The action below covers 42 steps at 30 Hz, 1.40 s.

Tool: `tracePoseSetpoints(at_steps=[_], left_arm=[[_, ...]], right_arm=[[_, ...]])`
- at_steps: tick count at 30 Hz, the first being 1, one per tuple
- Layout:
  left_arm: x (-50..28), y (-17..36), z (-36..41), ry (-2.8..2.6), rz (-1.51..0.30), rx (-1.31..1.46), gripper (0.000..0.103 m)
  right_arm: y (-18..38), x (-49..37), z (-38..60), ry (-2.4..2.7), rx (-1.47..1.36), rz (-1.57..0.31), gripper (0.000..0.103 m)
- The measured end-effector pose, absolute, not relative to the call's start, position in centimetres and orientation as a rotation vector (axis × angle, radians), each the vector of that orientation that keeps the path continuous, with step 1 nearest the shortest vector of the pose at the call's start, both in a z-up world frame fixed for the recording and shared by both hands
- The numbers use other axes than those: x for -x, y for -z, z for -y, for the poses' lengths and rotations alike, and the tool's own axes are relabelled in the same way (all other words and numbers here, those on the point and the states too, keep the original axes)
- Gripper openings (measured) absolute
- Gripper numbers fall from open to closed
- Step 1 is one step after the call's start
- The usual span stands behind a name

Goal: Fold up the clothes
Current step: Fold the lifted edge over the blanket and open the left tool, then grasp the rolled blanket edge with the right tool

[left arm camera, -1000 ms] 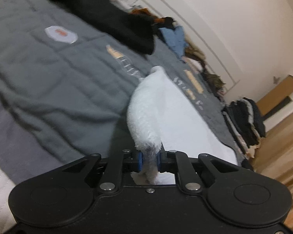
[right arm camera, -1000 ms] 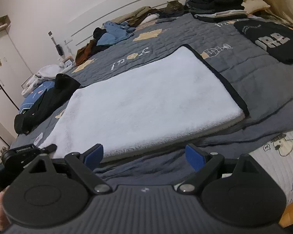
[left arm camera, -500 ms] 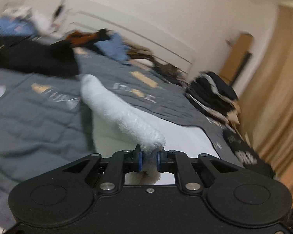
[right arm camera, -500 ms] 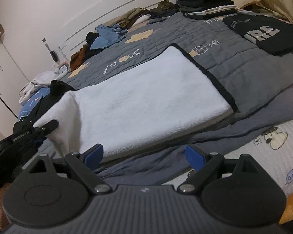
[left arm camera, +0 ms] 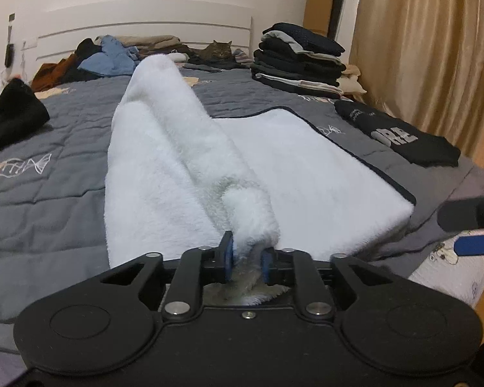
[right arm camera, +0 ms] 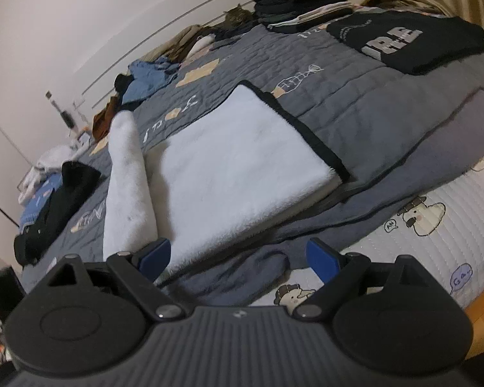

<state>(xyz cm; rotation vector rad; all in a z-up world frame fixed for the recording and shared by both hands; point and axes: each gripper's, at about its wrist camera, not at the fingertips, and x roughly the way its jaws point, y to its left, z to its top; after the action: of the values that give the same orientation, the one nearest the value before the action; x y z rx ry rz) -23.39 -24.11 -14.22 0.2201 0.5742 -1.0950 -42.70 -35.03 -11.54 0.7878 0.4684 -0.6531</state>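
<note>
A white fleece garment [left arm camera: 300,161] with a dark trim lies flat on the grey quilt [left arm camera: 48,148]. My left gripper [left arm camera: 247,259] is shut on its near left corner, and the fabric rises from the blue pads as a raised fold [left arm camera: 177,119] over the flat part. In the right wrist view the same white fleece garment [right arm camera: 235,161] lies ahead, its lifted end [right arm camera: 127,177] standing at the left. My right gripper [right arm camera: 238,258] is open, with nothing between its blue pads, over the bed's near edge. One of the right gripper's fingers [left arm camera: 474,245] shows at the right edge of the left wrist view.
A folded black shirt with white letters [left arm camera: 400,135] lies right of the fleece. A stack of folded dark clothes [left arm camera: 300,61] stands at the back right, near a cat [left arm camera: 219,51]. Loose clothes [left arm camera: 106,58] pile at the headboard, a black garment [left arm camera: 9,119] lies left. Curtains [left arm camera: 429,48] hang right.
My left gripper has lifted the fleece corner and carried it rightward over the flat part, swinging round to face the headboard. The right gripper has tilted and come nearer the bed's near edge, staying open.
</note>
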Motion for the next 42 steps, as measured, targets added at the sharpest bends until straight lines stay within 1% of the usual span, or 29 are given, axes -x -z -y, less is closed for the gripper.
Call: tracePoseSetpoints(at_steps=[2, 3, 4, 5, 9, 11, 15, 19, 21, 27, 30, 33, 35, 36, 37, 38, 39, 42], left_arm=[[23.6, 13.8, 23.6, 1.123, -0.582, -0.206, 0.039], [23.6, 13.7, 23.3, 1.139, -0.589, -0.193, 0.041], [23.7, 13.4, 23.0, 1.155, -0.601, -0.188, 0.047], [23.7, 13.2, 22.7, 1.170, -0.610, -0.185, 0.050], [24.1, 12.5, 21.3, 1.181, -0.605, -0.197, 0.053], [24.2, 12.2, 20.5, 1.180, -0.604, -0.205, 0.058], [23.8, 11.4, 18.6, 1.153, -0.587, -0.200, 0.059], [22.3, 10.6, 16.5, 1.093, -0.582, -0.145, 0.065], [21.4, 10.3, 15.4, 1.060, -0.589, -0.110, 0.065], [19.3, 10.0, 13.2, 0.993, -0.623, -0.058, 0.065], [19.0, 10.0, 12.5, 0.981, -0.625, -0.058, 0.065], [18.6, 10.1, 11.8, 0.970, -0.627, -0.057, 0.065], [18.5, 10.1, 11.4, 0.958, -0.631, -0.055, 0.065], [18.4, 10.1, 11.2, 0.952, -0.632, -0.052, 0.065], [18.3, 10.1, 11.0, 0.948, -0.632, -0.051, 0.065], [18.2, 10.1, 10.9, 0.944, -0.632, -0.049, 0.065], [18.2, 10.0, 10.7, 0.940, -0.633, -0.049, 0.065], [18.0, 10.1, 10.4, 0.933, -0.635, -0.047, 0.065]], right_arm=[[11.5, 42.8, 35.2, 0.657, -0.808, -0.450, 0.091], [11.4, 42.9, 35.3, 0.657, -0.817, -0.441, 0.091], [11.4, 42.8, 35.4, 0.656, -0.824, -0.433, 0.091], [11.3, 42.8, 35.5, 0.657, -0.827, -0.427, 0.091], [11.1, 41.7, 35.5, 0.648, -0.812, -0.431, 0.091], [11.0, 40.7, 35.5, 0.628, -0.793, -0.441, 0.091], [10.2, 37.9, 35.0, 0.557, -0.724, -0.455, 0.091], [9.5, 35.3, 34.1, 0.493, -0.633, -0.461, 0.091], [9.7, 33.9, 33.9, 0.471, -0.600, -0.472, 0.091], [12.0, 30.7, 33.8, 0.441, -0.644, -0.519, 0.091], [12.6, 30.1, 33.5, 0.428, -0.668, -0.499, 0.090], [12.8, 29.4, 33.5, 0.417, -0.702, -0.481, 0.087], [13.2, 28.9, 33.7, 0.413, -0.733, -0.482, 0.077], [13.5, 28.7, 33.8, 0.411, -0.750, -0.487, 0.062], [13.8, 28.5, 33.9, 0.407, -0.775, -0.499, 0.044], [14.1, 28.3, 34.0, 0.402, -0.800, -0.511, 0.037], [14.4, 28.1, 34.0, 0.400, -0.808, -0.517, 0.032], [14.8, 28.0, 34.0, 0.400, -0.818, -0.518, 0.031]])
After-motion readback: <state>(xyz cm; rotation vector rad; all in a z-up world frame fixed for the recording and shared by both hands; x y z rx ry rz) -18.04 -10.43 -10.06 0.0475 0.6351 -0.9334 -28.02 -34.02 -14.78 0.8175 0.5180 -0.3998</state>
